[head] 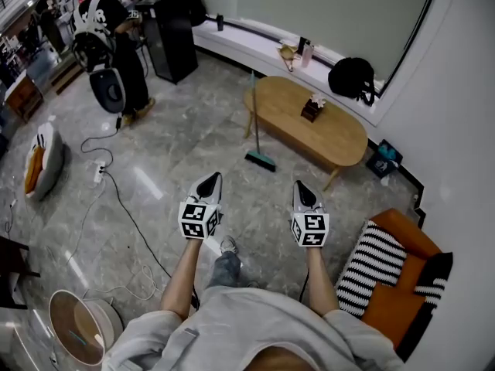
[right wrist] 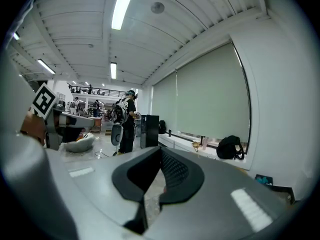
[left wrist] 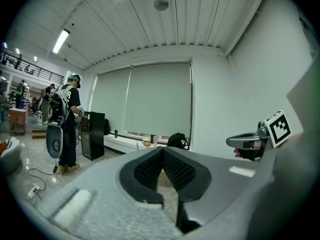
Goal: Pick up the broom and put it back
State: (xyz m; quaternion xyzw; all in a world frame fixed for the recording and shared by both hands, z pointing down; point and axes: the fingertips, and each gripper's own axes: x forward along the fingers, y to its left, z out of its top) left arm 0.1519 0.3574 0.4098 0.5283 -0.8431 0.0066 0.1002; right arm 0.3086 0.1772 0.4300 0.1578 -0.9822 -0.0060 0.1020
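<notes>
Grey stone floor (head: 178,141): glossy, veined, crossed by a thin black cable.
Writing: none legible; only black-and-white square markers (head: 199,219) on the two cubes, plus a white print on the back of a standing person (head: 108,33), too small to read.
Broom (head: 260,159): upright, leaning on the near-left edge of the oval wooden table (head: 344,134), teal brush head down on the floor; well apart from both grippers, ahead and between them.
Hard to make out: thin broom handle, faint against the floor; small dark box (head: 312,108) on the table, contents unclear.
Cut off: orange sofa (head: 402,304) with striped cushion (head: 371,265) at the right edge; round tan object at the bottom left corner.
Arms: both bare forearms stretched forward side by side, grippers almost level, pointing toward table and broom.
Left gripper (head: 210,179): clenched, tips meeting, nothing between.
Right gripper (head: 302,185): clenched likewise, empty.
</notes>
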